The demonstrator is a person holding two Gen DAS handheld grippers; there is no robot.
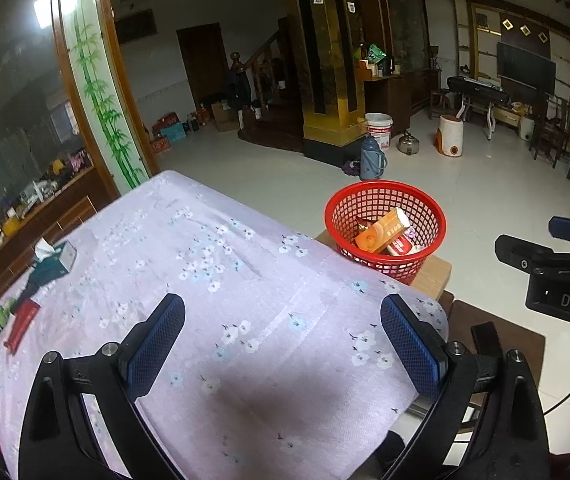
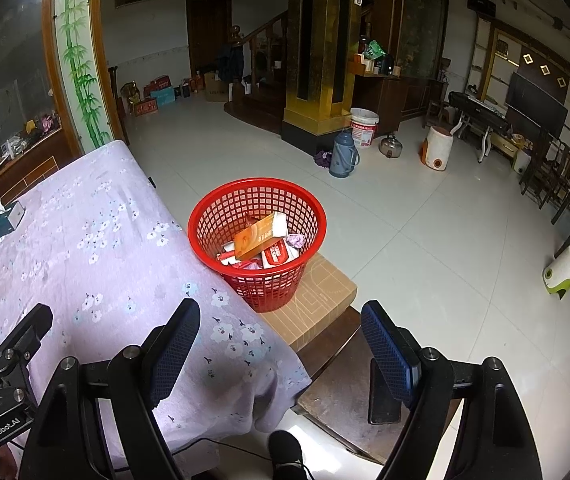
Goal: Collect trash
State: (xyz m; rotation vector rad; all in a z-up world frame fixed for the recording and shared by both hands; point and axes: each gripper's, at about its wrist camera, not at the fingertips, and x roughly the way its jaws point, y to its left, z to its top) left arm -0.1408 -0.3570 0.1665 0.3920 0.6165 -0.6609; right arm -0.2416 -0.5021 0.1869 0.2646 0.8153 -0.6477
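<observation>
Trash: orange carton [image 2: 256, 240] and red-white wrappers [image 2: 275, 255], lying inside red mesh basket [image 2: 221, 216] on cardboard box [image 2: 317, 300] beside cloth-covered table [image 2: 97, 256]. Left gripper [image 1: 283, 330]: spread apart, empty. Right gripper [image 2: 281, 338]: likewise.

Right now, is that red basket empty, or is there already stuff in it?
Partly filled. The red basket stands upright on a cardboard box and holds an orange carton, red-and-white wrappers and crumpled scraps, well below the rim.

A home's living room: wall television [image 1: 525, 67], wooden staircase [image 2: 259, 64], tiled floor [image 2: 425, 220], cloth-covered table [image 1: 205, 280].
</observation>
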